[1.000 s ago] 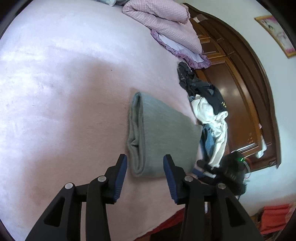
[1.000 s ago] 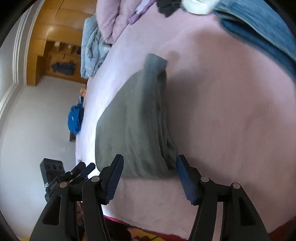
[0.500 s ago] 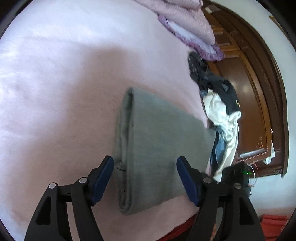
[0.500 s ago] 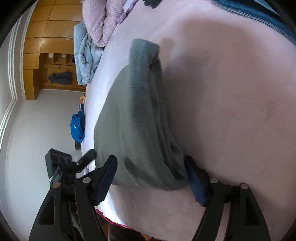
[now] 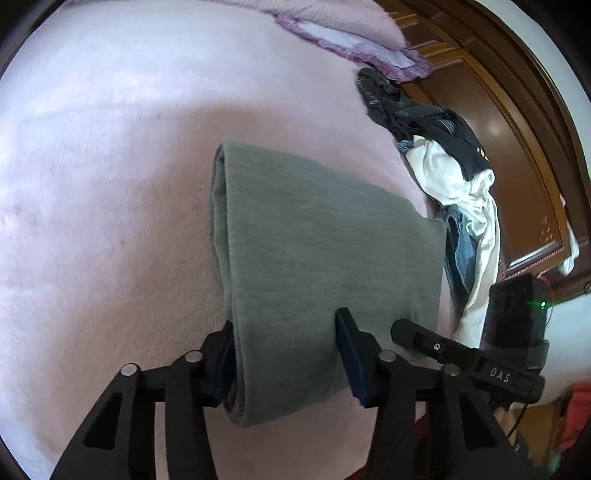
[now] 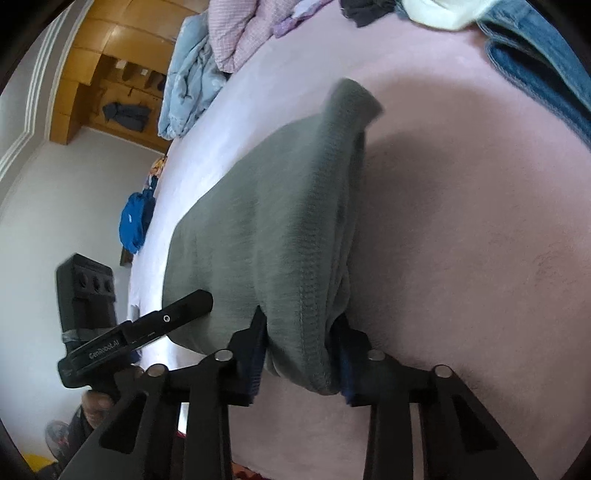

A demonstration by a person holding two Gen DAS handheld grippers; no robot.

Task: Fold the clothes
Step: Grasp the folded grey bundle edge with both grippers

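A folded grey-green garment (image 5: 314, 240) lies lengthwise on the pink bed cover (image 5: 110, 184). In the left wrist view my left gripper (image 5: 284, 350) straddles its near end. The fabric fills the gap between the blue pads, and the left pad is half hidden behind the folded edge. In the right wrist view the same garment (image 6: 266, 221) runs away from the camera. My right gripper (image 6: 299, 350) is shut on its thick, bunched near edge. A shadow falls on the cover to the garment's right.
A heap of dark, white and denim clothes (image 5: 454, 173) sits at the bed's right side, by a brown wooden door (image 5: 524, 155). Pink quilts (image 5: 351, 33) and a light blue blanket (image 6: 188, 74) are at the far end. Jeans (image 6: 535, 66) lie beyond the garment. The bed edge is near both grippers.
Both grippers moved forward onto the garment's near ends. Their jaws, wide apart half a second ago, have narrowed onto the fabric, the right one more so.
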